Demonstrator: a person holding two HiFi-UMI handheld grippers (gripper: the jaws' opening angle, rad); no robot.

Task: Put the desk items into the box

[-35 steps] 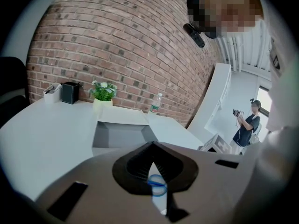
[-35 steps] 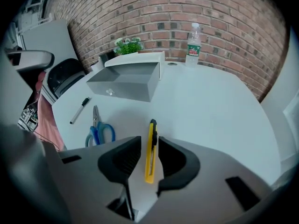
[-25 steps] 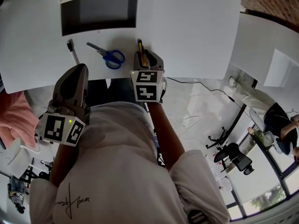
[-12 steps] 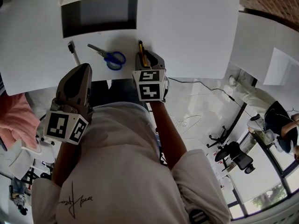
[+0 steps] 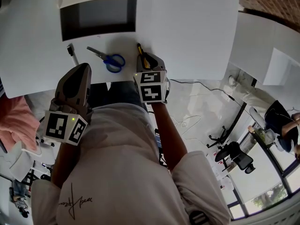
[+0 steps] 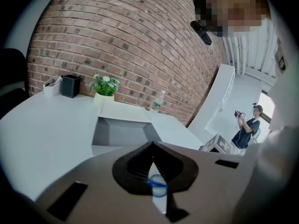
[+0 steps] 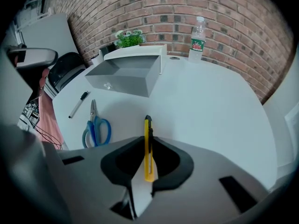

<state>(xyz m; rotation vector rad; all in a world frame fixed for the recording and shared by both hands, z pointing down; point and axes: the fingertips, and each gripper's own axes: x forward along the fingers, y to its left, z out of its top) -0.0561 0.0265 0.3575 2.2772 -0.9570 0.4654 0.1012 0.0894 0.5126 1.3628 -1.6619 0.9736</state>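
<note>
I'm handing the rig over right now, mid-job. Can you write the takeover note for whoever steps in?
Grippers: the left gripper is shut and empty, and hovers over the near edge of the desk. The right gripper has just been closing its jaws on the yellow utility knife; the pads look to touch both sides.
Things: the knife is not yet lifted. The scissors and marker lie to its left, with the open box behind them.
Done: nothing visible in the box.
Left: knife, scissors and marker all go in.
</note>
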